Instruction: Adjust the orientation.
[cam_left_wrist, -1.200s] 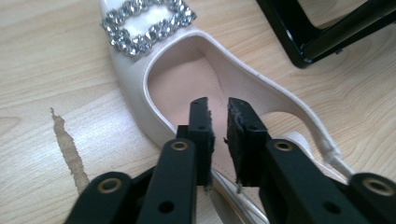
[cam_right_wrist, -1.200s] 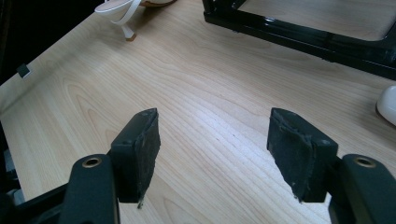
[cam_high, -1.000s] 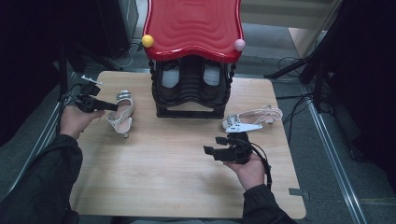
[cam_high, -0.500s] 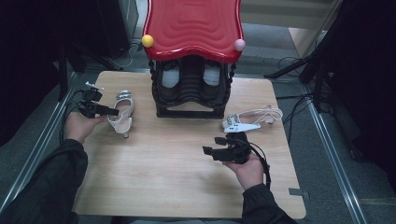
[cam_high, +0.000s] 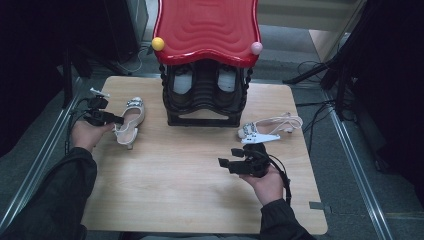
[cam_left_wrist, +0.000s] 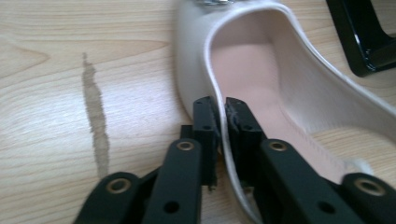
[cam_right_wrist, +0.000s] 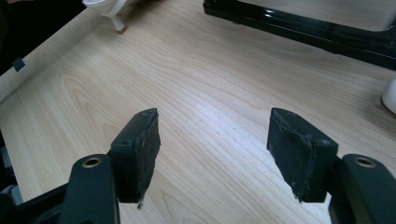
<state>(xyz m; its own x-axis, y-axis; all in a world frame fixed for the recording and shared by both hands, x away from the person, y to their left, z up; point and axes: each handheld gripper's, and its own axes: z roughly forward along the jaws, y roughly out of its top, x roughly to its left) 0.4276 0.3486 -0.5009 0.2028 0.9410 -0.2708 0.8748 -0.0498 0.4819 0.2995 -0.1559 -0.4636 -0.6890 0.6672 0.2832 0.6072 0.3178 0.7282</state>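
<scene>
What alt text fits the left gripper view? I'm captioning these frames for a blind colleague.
The left gripper is shut on the side wall of a cream shoe, one black jaw outside and one inside the pink-lined opening; the jaws have just been closing. The shoe lies on a light wooden table, with a corner of a black rack at upper right.

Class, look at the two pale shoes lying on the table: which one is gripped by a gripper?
The shoe left of the black rack: the left gripper pinches its side wall. The strappy shoe lies untouched.
</scene>
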